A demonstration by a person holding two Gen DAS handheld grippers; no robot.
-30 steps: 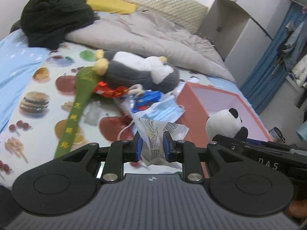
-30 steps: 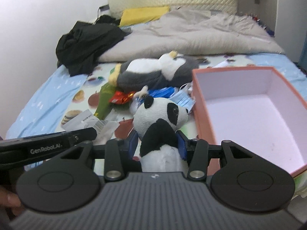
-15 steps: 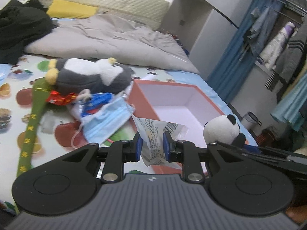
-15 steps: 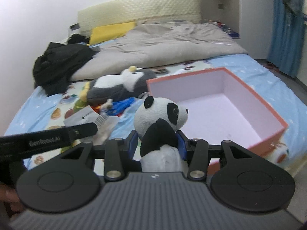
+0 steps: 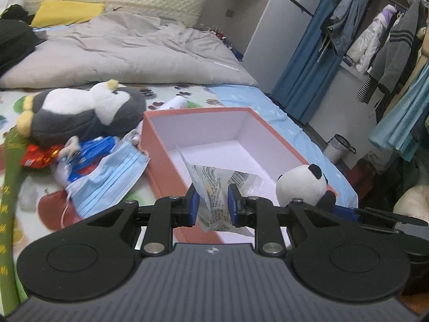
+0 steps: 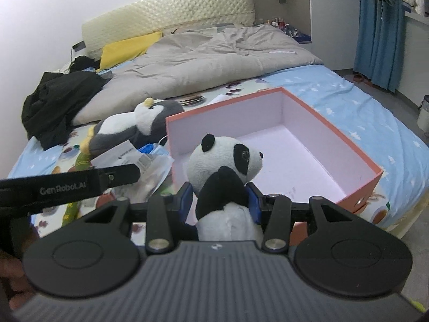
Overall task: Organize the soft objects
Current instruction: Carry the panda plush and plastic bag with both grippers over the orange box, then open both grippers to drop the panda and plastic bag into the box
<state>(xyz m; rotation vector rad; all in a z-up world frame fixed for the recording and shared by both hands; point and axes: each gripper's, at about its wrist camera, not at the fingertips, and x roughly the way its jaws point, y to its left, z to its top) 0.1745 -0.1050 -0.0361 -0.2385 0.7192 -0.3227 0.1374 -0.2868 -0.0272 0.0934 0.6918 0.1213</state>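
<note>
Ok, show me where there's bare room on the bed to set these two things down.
The orange box is bare inside, walls all round. The blue sheet between the box, the grey duvet and the bed's edge is also free. It is crowded left of the box: penguin plush, face mask, wrappers.

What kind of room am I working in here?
Most likely a lived-in bedroom: you are over a bed with a rumpled grey duvet and padded headboard, and clothes hang on a rack beside it.

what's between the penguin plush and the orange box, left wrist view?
Left wrist view: blue face mask and blue wrappers lie between penguin plush and orange box.
</note>
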